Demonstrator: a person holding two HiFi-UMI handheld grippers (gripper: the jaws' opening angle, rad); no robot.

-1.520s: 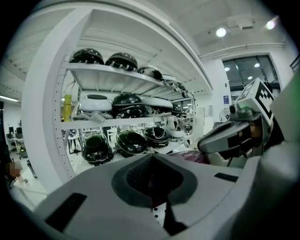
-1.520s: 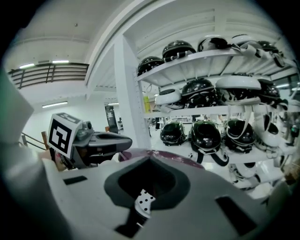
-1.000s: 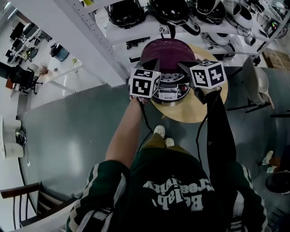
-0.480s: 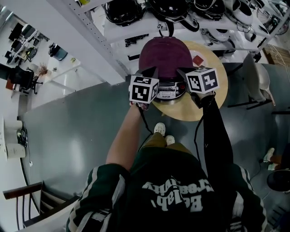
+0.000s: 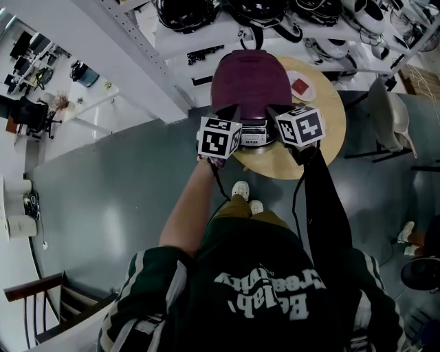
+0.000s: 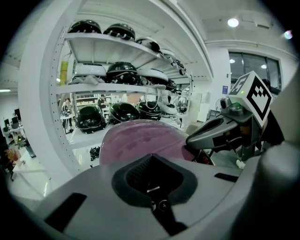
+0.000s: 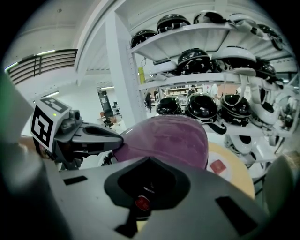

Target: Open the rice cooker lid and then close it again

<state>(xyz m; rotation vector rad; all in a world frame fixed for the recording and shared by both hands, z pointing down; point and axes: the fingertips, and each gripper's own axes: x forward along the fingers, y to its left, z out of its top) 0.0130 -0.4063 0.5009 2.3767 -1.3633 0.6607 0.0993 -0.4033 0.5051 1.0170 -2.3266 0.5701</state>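
A rice cooker stands on a round wooden table (image 5: 313, 141), its maroon lid (image 5: 249, 82) lying down over the body. The grey control panel (image 5: 253, 139) faces me. Both grippers hover at the cooker's front edge, just above the panel. My left gripper (image 5: 232, 110) is at the lid's front left and my right gripper (image 5: 273, 110) at its front right. Both are shut on nothing. In the left gripper view the lid (image 6: 140, 140) rises beyond the shut jaws, with the right gripper (image 6: 193, 139) beside it. The right gripper view shows the lid (image 7: 173, 138) and the left gripper (image 7: 117, 136).
A small white plate with a red square (image 5: 301, 86) sits on the table right of the cooker. White shelves with dark helmets (image 5: 258, 14) stand right behind the table. A pale chair (image 5: 388, 127) is to the right. The person's shoes (image 5: 246, 196) are at the table's near edge.
The maroon lid has come down flatter over the cooker, covering the silver rim that showed a second ago. Both grippers stayed at its front edge and followed it.
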